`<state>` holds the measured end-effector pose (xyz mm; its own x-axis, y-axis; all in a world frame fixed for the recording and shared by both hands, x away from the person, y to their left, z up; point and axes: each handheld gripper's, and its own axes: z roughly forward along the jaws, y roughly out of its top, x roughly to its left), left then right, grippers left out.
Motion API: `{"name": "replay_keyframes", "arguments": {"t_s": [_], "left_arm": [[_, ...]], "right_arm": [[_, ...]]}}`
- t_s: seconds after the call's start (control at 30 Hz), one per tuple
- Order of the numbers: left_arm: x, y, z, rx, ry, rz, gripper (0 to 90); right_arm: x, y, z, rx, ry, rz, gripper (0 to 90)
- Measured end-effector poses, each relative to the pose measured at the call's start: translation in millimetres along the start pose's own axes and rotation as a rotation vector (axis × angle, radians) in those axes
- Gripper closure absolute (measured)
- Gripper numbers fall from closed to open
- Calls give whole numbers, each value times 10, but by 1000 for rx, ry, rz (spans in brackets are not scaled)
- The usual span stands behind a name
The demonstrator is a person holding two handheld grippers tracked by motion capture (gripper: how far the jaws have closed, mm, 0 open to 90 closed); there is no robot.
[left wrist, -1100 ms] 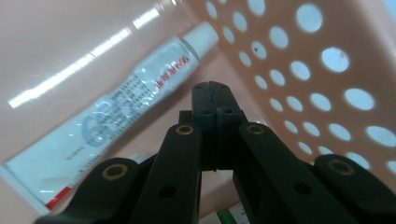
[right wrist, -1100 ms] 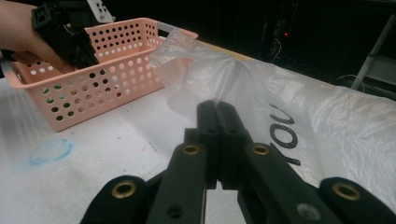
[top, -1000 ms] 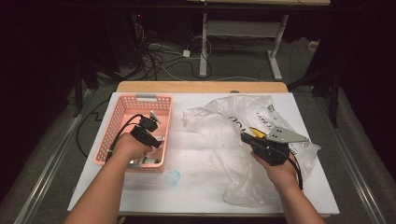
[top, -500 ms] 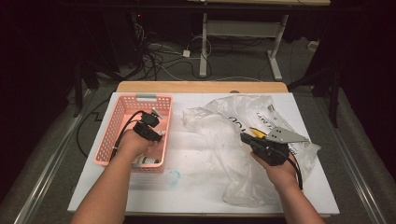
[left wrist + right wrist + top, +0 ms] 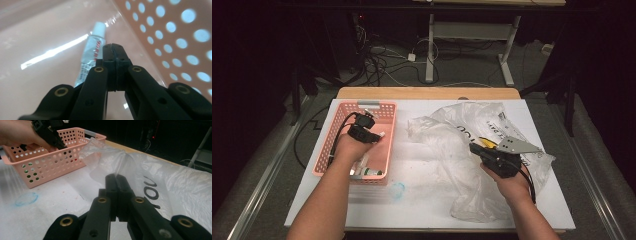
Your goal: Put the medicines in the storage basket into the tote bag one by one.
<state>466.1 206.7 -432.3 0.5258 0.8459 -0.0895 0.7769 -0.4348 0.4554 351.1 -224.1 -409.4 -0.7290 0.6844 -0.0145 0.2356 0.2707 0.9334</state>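
Note:
My left gripper (image 5: 371, 136) hangs inside the pink perforated basket (image 5: 388, 125), jaws shut with nothing between them. In the left gripper view its tips (image 5: 112, 46) point at the basket floor, where a clear tube with a white cap (image 5: 92, 45) lies just beyond them, by the holed wall (image 5: 175, 30). My right gripper (image 5: 474, 148) hovers over the crumpled clear plastic bag (image 5: 452, 135), also shut and empty. From the right gripper view the closed tips (image 5: 116, 177) aim at the bag (image 5: 175, 185), with the basket (image 5: 50, 167) and the other hand at upper left.
A white sheet (image 5: 422, 210) covers the table, with a blue ring mark (image 5: 397, 190) near the basket's front corner. Small items (image 5: 367, 172) lie at the basket's near end. Beyond the wooden far edge are a dark floor, cables and a desk frame.
My left hand has shifted toward the far end of the basket and slightly right. The right hand and the bag have stayed put.

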Motion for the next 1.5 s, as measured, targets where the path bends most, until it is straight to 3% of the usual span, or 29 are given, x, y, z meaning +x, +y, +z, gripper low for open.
{"name": "replay_keyframes", "arguments": {"t_s": [0.03, 0.1, 0.17, 0.23, 0.3, 0.5, 0.67, 0.8, 0.9, 1.3, 1.5], "left_arm": [[19, -12, -31, -22, 6, -2, 875], [64, -24, -51, -43, 16, -11, 709], [94, -28, -24, -31, 30, -19, 530], [117, -25, 31, -7, 20, -37, 445], [122, -20, 92, 25, 6, -21, 400], [128, -27, 234, 101, 16, 0, 402], [137, -37, 243, 95, 22, 7, 438], [155, -72, 235, 67, 23, 5, 594], [161, -81, 233, 61, 28, 1, 648], [142, -85, 224, 58, 33, 37, 680], [154, -88, 205, 66, 33, 24, 680]], "right_arm": [[4, 2, 0, -2, 0, -4, 900], [12, 4, 1, -1, 1, -6, 900], [12, 1, 6, 3, 4, -5, 900], [12, -2, 14, 3, 3, -3, 900], [15, -1, 13, 4, 3, -2, 900], [-2, -10, 3, 5, -1, 0, 900], [19, -4, -8, 5, -2, -4, 900], [25, -2, -15, 1, -1, -12, 900], [19, -10, -19, 4, -1, -5, 900], [15, -24, -7, 11, -3, -9, 900], [11, -22, -8, 9, -5, -2, 900]]}}
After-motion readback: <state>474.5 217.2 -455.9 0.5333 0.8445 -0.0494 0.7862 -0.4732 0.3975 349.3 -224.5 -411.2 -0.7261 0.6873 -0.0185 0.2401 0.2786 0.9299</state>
